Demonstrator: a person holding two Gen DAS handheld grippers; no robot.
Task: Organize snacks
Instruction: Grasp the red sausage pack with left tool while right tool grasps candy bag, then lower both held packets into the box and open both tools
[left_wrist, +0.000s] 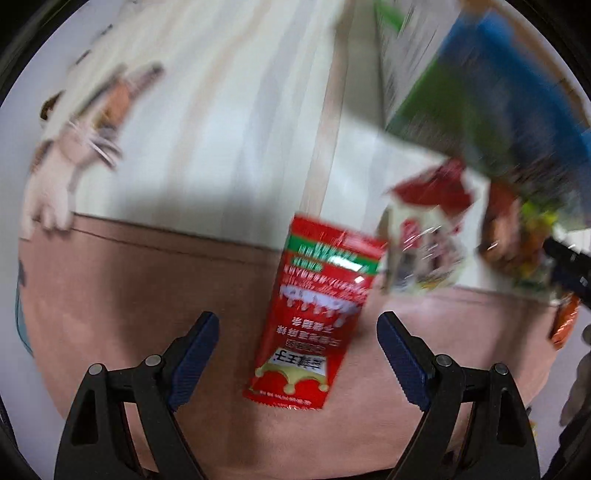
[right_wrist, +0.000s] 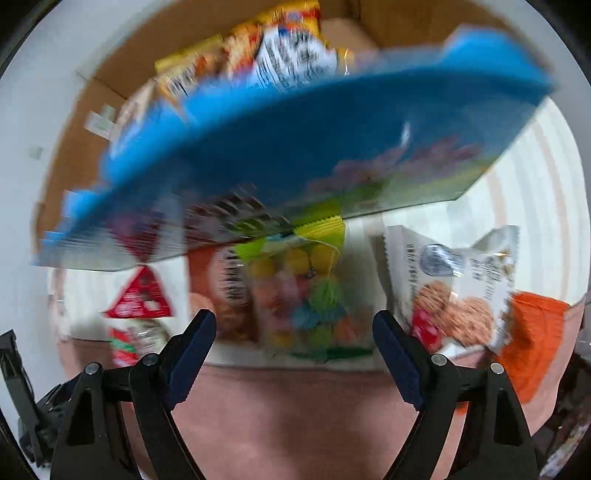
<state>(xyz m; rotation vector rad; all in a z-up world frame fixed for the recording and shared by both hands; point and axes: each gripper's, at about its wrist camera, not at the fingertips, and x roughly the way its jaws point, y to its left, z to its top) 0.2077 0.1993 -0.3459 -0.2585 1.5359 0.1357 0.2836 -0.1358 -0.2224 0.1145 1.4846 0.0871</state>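
In the left wrist view my left gripper (left_wrist: 297, 325) is open and empty, its blue-padded fingers either side of a red snack packet (left_wrist: 314, 314) that lies flat on the pink cloth. A white and red packet (left_wrist: 424, 240) lies just right of it. In the right wrist view my right gripper (right_wrist: 293, 325) is open and empty, just short of a clear bag of coloured candy (right_wrist: 306, 299). A large blue snack box (right_wrist: 295, 166) lies beyond the bag, blurred. A white cookie packet (right_wrist: 458, 284) and an orange packet (right_wrist: 532, 343) lie to the right.
A brown cardboard box (right_wrist: 74, 147) holding yellow and white snack bags (right_wrist: 280, 48) stands behind the blue box. A striped cream cloth (left_wrist: 221, 110) covers the far table, pink cloth (left_wrist: 147, 295) the near part. A small cat figure (left_wrist: 59, 166) sits at far left.
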